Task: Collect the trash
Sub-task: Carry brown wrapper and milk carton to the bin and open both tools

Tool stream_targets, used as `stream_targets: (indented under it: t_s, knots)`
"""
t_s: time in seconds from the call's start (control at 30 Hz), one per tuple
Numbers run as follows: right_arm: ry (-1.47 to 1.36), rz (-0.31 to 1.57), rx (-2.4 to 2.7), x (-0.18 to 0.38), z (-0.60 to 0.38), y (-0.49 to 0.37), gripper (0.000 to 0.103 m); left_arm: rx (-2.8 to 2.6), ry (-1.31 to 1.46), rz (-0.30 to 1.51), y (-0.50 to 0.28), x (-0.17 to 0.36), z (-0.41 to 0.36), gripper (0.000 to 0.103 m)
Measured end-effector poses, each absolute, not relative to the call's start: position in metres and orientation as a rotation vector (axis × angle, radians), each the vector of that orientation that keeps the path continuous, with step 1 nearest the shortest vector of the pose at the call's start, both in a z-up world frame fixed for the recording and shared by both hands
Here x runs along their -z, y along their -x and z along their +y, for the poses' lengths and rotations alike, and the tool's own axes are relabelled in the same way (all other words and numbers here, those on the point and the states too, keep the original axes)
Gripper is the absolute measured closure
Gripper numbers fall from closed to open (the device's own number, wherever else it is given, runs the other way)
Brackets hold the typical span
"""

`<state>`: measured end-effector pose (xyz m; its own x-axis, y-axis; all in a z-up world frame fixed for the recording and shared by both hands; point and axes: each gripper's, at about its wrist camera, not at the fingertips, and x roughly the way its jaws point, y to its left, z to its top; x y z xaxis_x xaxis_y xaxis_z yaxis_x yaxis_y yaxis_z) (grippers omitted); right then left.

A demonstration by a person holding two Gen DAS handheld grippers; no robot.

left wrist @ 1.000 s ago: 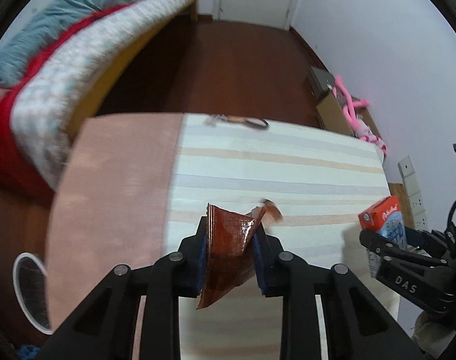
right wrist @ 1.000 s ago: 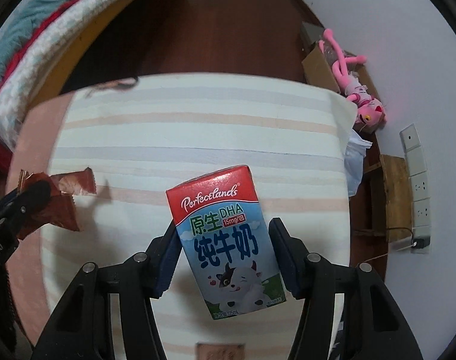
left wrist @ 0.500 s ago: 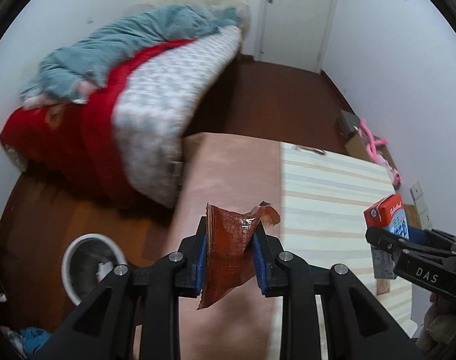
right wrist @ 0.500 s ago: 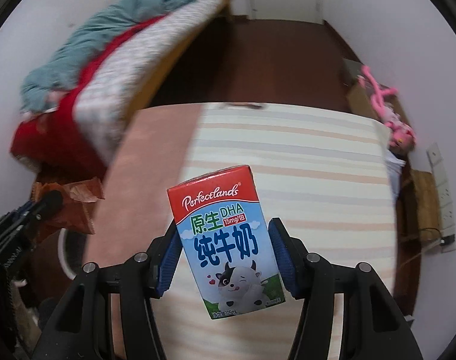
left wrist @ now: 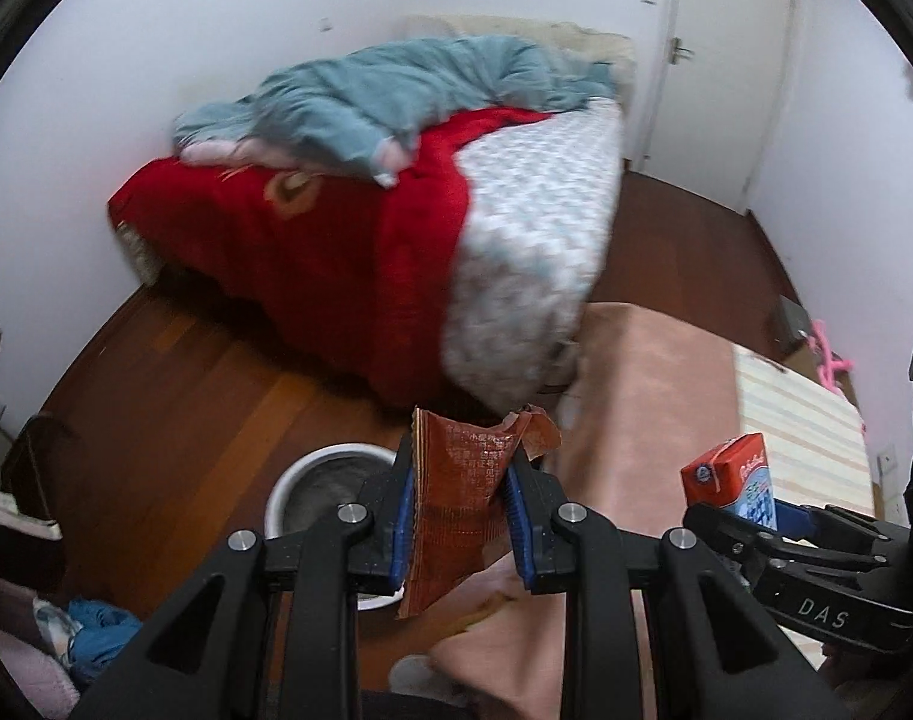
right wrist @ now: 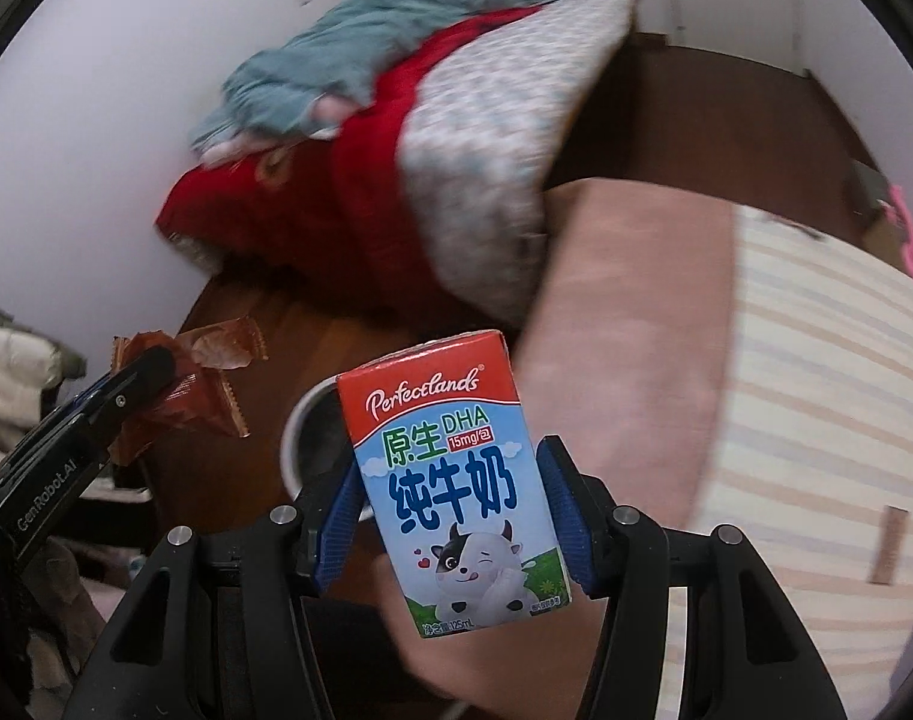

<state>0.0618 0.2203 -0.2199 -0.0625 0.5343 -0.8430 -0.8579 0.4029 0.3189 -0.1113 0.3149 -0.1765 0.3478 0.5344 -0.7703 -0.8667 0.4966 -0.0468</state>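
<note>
My left gripper [left wrist: 459, 516] clamps a brown wrapper [left wrist: 456, 510] beyond the desk [left wrist: 642, 396] edge, above the white bin [left wrist: 324, 480]; my right gripper [right wrist: 453, 516] grips the milk carton [right wrist: 450, 480] beside that edge.

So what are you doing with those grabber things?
Picking up trash. The left gripper is clamped on a crinkly brown wrapper, and the right gripper is clamped on a little milk carton. Both are held up in the air, off to the side of the table, near a white bin on the floor beside the bed. Nothing has been dropped in yet.
</note>
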Motion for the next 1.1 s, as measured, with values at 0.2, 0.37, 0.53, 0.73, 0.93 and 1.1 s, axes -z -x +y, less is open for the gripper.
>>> stream_targets:
  t_s: [0.2, 0.37, 0.53, 0.73, 0.93, 1.1]
  knots:
    - [0.429, 1.212, -1.236, 0.256, 0.292, -0.007, 0.044, -1.008, 0.602, 0.816, 0.155, 0.217, 0.368, 0.080]
    - [0.519, 1.281, -1.223, 0.305, 0.351, 0.024, 0.045, -0.986, 0.782, 0.863, 0.184, 0.274, 0.421, 0.080]
    - [0.610, 1.392, -1.189, 0.367, 0.399, 0.038, 0.045, -0.920, 1.006, 0.894, 0.203, 0.335, 0.467, 0.080]
    - [0.672, 1.479, -1.141, 0.428, 0.433, 0.037, 0.045, -0.867, 1.190, 0.935, 0.212, 0.395, 0.501, 0.076]
    - [0.701, 1.541, -1.113, 0.468, 0.456, 0.034, 0.045, -0.929, 1.225, 0.982, 0.225, 0.420, 0.510, 0.018]
    - [0.695, 1.601, -1.129, 0.491, 0.471, 0.033, 0.043, -0.991, 1.209, 1.012, 0.238, 0.423, 0.509, 0.002]
